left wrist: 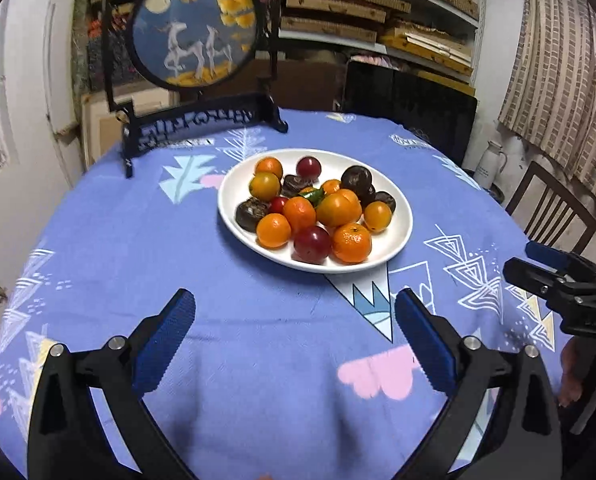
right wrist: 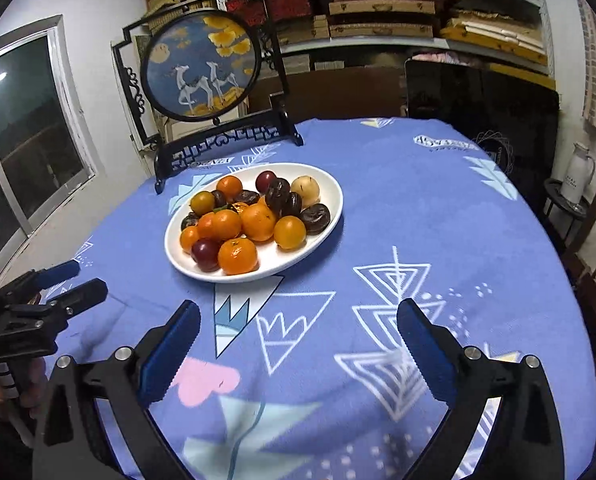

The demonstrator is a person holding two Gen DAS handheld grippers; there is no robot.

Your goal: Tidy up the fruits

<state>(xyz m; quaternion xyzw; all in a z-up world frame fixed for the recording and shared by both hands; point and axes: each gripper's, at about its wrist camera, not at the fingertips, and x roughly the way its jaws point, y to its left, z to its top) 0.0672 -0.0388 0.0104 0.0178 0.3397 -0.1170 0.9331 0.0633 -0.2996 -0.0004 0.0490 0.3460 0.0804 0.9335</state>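
Blue-padded, the left gripper [left wrist: 295,312] hovers with fingers spread wide and empty over the purple tablecloth [left wrist: 137,248], the white plate [left wrist: 394,240] heaped with fruits [left wrist: 312,210] sits mid-table just beyond, and the right gripper [right wrist: 298,322] gapes equally empty.

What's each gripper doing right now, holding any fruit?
Left gripper: open, empty, above the tablecloth short of the plate.
Right gripper: open, empty, also short of the plate.
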